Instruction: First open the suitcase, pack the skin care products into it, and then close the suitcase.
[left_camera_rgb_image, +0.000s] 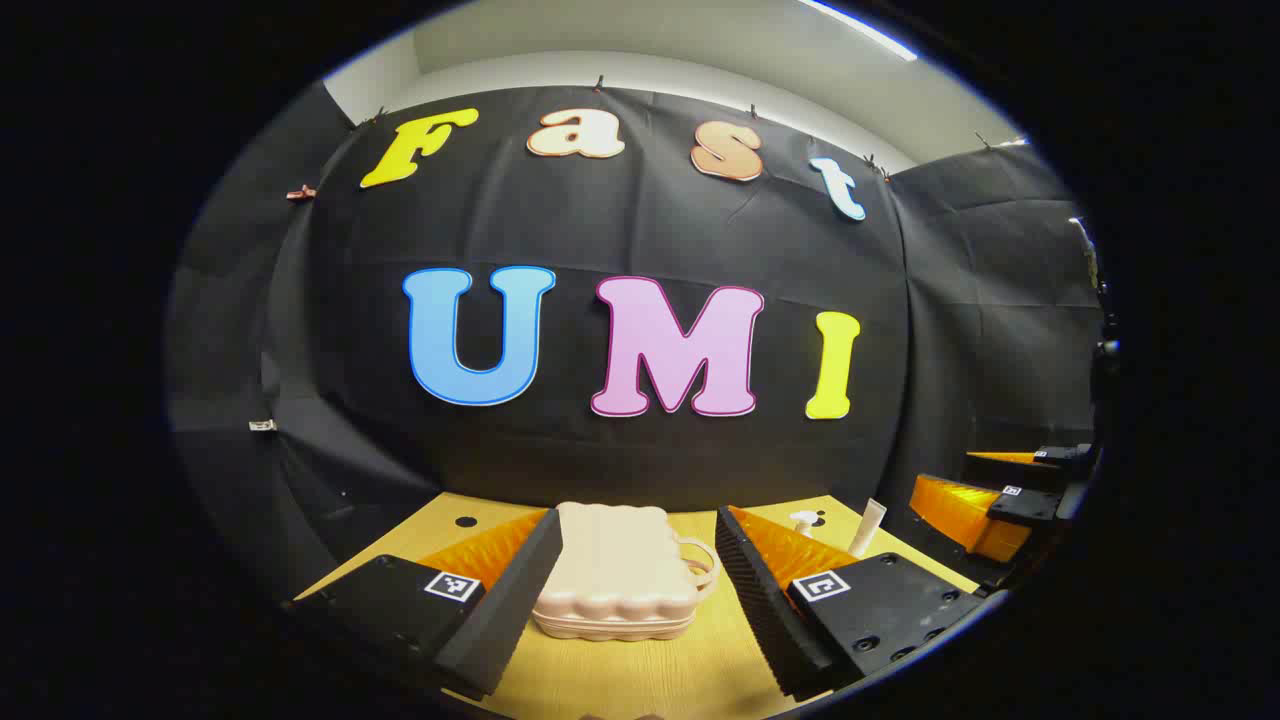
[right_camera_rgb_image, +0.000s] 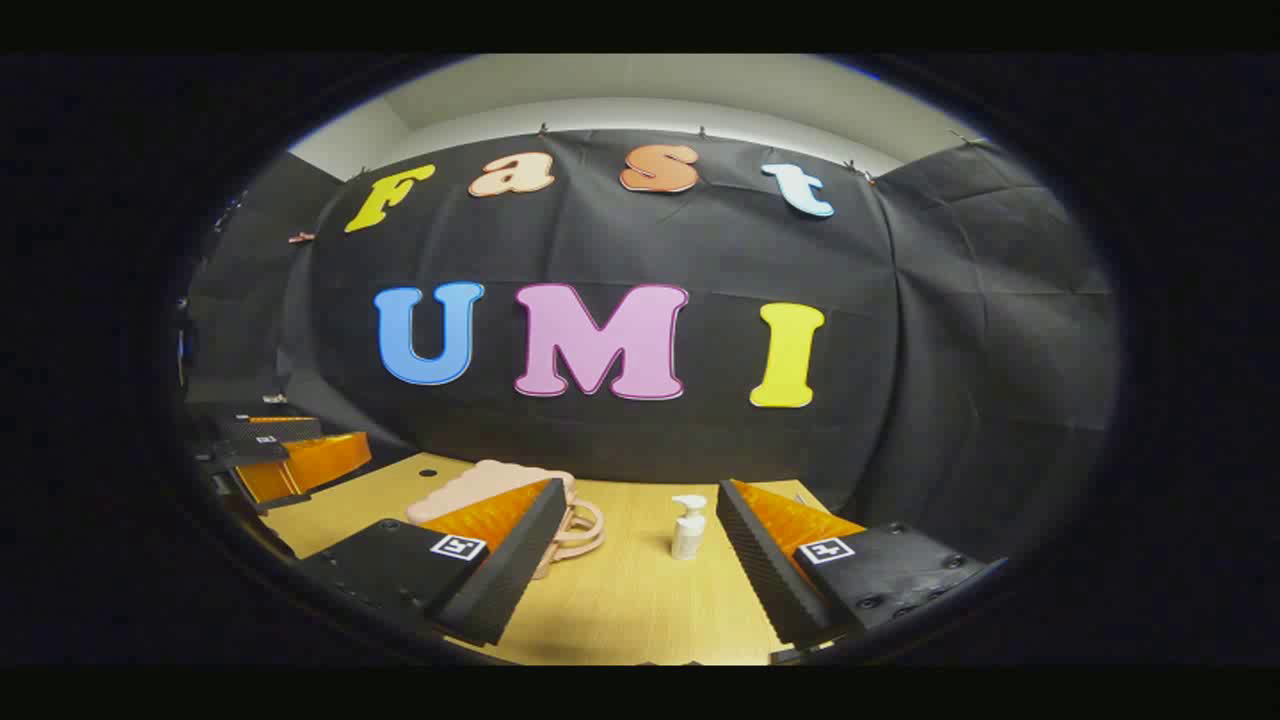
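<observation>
Suitcase (left_camera_rgb_image: 615, 575): closed on table (left_camera_rgb_image: 640, 670), unopened. Pump bottle (right_camera_rgb_image: 687, 528) and tube (left_camera_rgb_image: 868, 528): unpacked, to its right. Left gripper (left_camera_rgb_image: 638, 590), right gripper (right_camera_rgb_image: 640, 570): both spread, empty. All steps remain.

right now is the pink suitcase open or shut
Shut. The ribbed pale pink hard-shell suitcase lies flat on the light wooden table, both halves meeting at the seam, no gap showing.

The left gripper view is brighter, lit from a ceiling light strip (left_camera_rgb_image: 860, 28) glaring at one o'clock. The right gripper view is dimmer and softer, slightly hazy. Both bend strongly toward the rims, where detail darkens; the wooden table (right_camera_rgb_image: 640, 600) shows only soft shadows.
</observation>
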